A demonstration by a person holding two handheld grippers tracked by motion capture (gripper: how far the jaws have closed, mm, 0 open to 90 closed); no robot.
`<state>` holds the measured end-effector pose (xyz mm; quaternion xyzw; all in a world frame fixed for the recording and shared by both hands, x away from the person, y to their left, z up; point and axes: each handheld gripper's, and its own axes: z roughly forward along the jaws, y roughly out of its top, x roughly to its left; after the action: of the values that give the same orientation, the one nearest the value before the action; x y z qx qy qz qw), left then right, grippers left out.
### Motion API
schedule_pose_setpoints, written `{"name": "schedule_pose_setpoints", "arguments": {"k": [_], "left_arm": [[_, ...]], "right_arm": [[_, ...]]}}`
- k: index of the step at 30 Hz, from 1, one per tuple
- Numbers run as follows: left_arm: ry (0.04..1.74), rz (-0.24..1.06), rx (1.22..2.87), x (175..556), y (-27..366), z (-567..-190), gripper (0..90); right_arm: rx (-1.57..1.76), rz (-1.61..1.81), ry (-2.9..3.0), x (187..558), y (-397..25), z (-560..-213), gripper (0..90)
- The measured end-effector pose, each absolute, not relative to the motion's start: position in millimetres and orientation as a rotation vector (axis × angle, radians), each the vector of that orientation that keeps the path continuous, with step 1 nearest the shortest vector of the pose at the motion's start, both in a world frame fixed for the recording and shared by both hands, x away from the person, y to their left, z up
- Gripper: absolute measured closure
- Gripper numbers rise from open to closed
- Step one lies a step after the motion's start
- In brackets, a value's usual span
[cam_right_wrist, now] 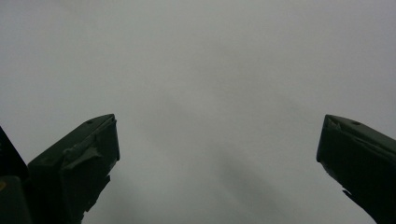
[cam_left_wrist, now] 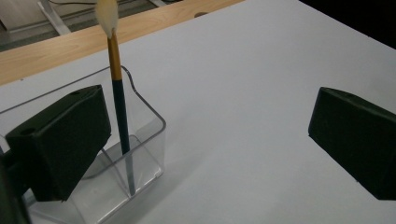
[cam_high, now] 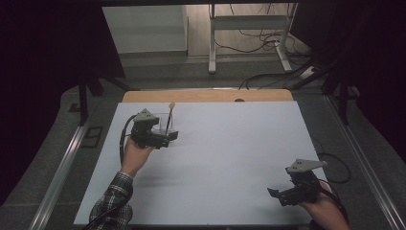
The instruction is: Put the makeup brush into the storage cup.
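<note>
A clear plastic container (cam_left_wrist: 140, 154) stands at the far left of the white table sheet (cam_high: 230, 153). A brush (cam_left_wrist: 119, 107) with a dark and orange handle stands in it, white bristle tip up; it is also the brush (cam_high: 170, 114) rising above my left gripper (cam_high: 168, 136). That left gripper (cam_left_wrist: 205, 149) is open, its jaws spread wide; one jaw sits in front of the container's near wall and the other is over bare sheet. My right gripper (cam_high: 274, 193) rests near the front right corner, pointing left. The right gripper (cam_right_wrist: 217, 163) is open over blank white surface, nothing between its jaws.
A wooden table edge (cam_high: 206, 96) runs along the far side of the sheet. Beyond it are a white metal frame (cam_high: 249, 28) and loose cables (cam_high: 268, 79) on the floor. Dark curtains close in both sides.
</note>
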<state>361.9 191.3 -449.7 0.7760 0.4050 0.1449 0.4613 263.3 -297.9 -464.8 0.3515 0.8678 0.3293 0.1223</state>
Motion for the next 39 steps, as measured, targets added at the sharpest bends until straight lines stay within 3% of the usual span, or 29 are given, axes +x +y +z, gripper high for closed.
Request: {"name": "schedule_pose_setpoints", "arguments": {"k": [39], "left_arm": [[0.970, 0.329, 1.942, 326, 191, -460, 0.0]], "right_arm": [[1.022, 0.955, 2.535, 264, -298, -465, 0.0]]}}
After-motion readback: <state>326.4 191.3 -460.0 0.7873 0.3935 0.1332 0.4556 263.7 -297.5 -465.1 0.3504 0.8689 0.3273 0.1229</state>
